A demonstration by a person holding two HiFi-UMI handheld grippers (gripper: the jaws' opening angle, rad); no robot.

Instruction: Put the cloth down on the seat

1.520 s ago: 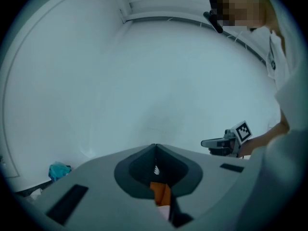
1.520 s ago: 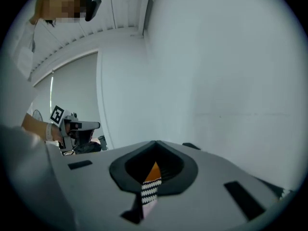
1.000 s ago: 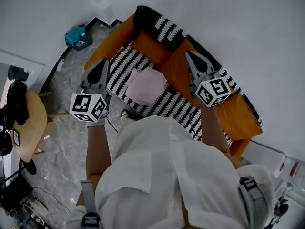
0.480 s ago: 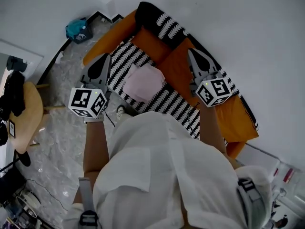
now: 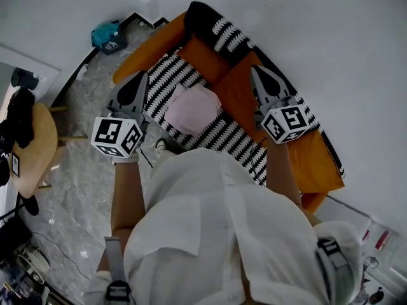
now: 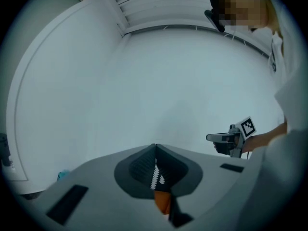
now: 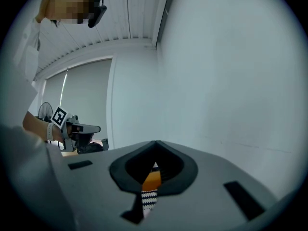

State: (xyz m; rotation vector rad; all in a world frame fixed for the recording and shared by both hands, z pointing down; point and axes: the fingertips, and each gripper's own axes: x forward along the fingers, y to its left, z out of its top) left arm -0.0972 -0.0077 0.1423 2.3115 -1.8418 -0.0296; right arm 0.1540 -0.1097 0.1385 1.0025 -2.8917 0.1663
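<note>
- Little has changed since a second ago: both tools hang in nearly the same places above the sofa [image 5: 318,154], and the pink cloth [image 5: 191,107] lies on the same spot.
- The left tool [image 5: 140,76] has its jaws closed tip to tip with nothing caught between them. In the left gripper view, only slivers of striped and orange fabric show through the gap behind the tips.
- The right tool [image 5: 254,70] is closed the same way and is empty. Its own view shows orange and striped fabric below the meeting tips.
- The pink cloth rests loosely rumpled on the striped seat [image 5: 222,135]. In the head view it sits between the two tools and touches neither.
- The cloth's far edge lies close to the orange back cushion [image 5: 205,61].
</note>
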